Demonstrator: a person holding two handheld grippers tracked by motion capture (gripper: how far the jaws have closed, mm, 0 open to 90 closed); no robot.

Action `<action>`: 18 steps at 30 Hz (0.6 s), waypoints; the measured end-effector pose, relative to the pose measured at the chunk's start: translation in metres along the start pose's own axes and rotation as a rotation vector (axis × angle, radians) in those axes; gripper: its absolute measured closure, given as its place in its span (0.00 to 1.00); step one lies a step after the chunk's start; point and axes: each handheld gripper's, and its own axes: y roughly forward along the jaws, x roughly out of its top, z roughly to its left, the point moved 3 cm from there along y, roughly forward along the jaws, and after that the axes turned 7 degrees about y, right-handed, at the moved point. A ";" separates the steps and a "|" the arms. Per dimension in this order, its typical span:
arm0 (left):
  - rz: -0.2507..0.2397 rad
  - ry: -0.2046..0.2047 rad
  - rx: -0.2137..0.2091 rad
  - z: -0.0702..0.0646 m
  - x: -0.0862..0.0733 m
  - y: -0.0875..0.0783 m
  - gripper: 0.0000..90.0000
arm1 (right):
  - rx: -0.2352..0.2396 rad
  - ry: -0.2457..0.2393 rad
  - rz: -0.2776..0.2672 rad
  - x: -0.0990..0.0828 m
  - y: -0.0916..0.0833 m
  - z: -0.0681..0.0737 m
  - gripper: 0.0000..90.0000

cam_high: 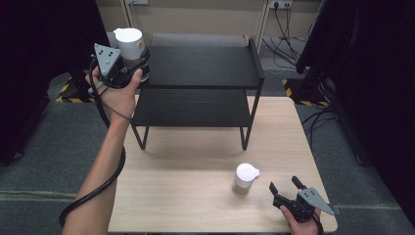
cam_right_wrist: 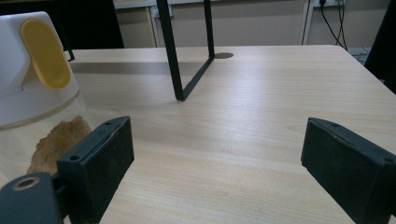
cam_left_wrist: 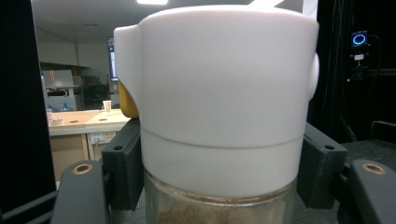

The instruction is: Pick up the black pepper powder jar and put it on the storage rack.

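1. Currently, the left gripper (cam_high: 128, 59) is clamped on a white-lidded jar (cam_high: 130, 45) at the left end of the black shelf's (cam_high: 203, 66) top tier; its fingers (cam_left_wrist: 122, 168) press the jar's sides.
2. That jar (cam_left_wrist: 219, 112) holds brown powder; its base is cut off from sight.
3. A second jar (cam_high: 244, 178) stands on the surface (cam_high: 195, 161), containing brown powder (cam_right_wrist: 56, 140), with a yellow tab (cam_right_wrist: 44, 53) on its lid.
4. The right gripper (cam_high: 285, 185) rests beside it, fingers (cam_right_wrist: 95, 163) apart and holding nothing.
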 end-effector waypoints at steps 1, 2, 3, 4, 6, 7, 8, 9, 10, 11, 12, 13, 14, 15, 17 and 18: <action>-0.001 -0.003 -0.003 0.001 0.000 0.000 0.34 | 0.000 0.002 -0.001 0.000 0.000 0.000 0.11; -0.002 -0.014 -0.004 0.002 -0.001 0.001 0.34 | 0.000 0.003 -0.001 0.000 0.000 0.000 0.11; -0.003 -0.023 -0.004 0.002 -0.002 0.001 0.34 | 0.000 0.003 -0.001 0.000 0.000 0.000 0.11; -0.003 -0.028 -0.006 0.004 -0.002 0.001 0.34 | 0.000 0.001 -0.001 0.000 0.000 0.000 0.11; -0.002 -0.027 -0.006 0.004 -0.002 0.002 0.34 | 0.000 -0.005 0.002 0.000 0.000 0.000 0.11; 0.002 -0.028 -0.007 0.004 -0.001 0.002 0.34 | 0.000 -0.005 0.002 0.000 0.000 0.000 0.11; 0.005 -0.030 -0.010 0.004 -0.001 0.002 0.34 | 0.000 -0.005 0.002 0.000 0.000 0.000 0.11; 0.008 -0.034 -0.012 0.005 0.000 0.003 0.34 | 0.000 -0.005 0.001 0.000 0.000 0.000 0.11; 0.011 -0.042 -0.017 0.006 0.001 0.003 0.33 | 0.001 -0.004 0.000 0.000 0.000 0.000 0.11; 0.011 -0.042 -0.017 0.006 0.001 0.003 0.33 | 0.001 -0.004 0.000 0.000 0.000 0.000 0.11; 0.011 -0.045 -0.018 0.006 0.001 0.003 0.33 | 0.001 -0.003 -0.001 0.000 0.000 0.000 0.11; 0.010 -0.045 -0.018 0.006 0.001 0.003 0.32 | 0.001 -0.002 -0.001 0.000 0.000 0.000 0.11; 0.009 -0.052 -0.022 0.006 0.001 0.003 0.29 | 0.001 -0.002 0.000 0.000 0.000 0.000 0.11; 0.008 -0.057 -0.020 0.006 0.001 0.003 0.27 | 0.001 -0.002 0.000 0.000 0.000 0.000 0.11; 0.009 -0.055 -0.017 0.005 0.001 0.003 0.22 | 0.002 -0.001 -0.001 0.000 0.000 0.000 0.11; 0.011 -0.052 -0.013 0.004 0.001 0.002 0.22 | 0.002 -0.001 -0.001 0.000 0.000 0.000 0.11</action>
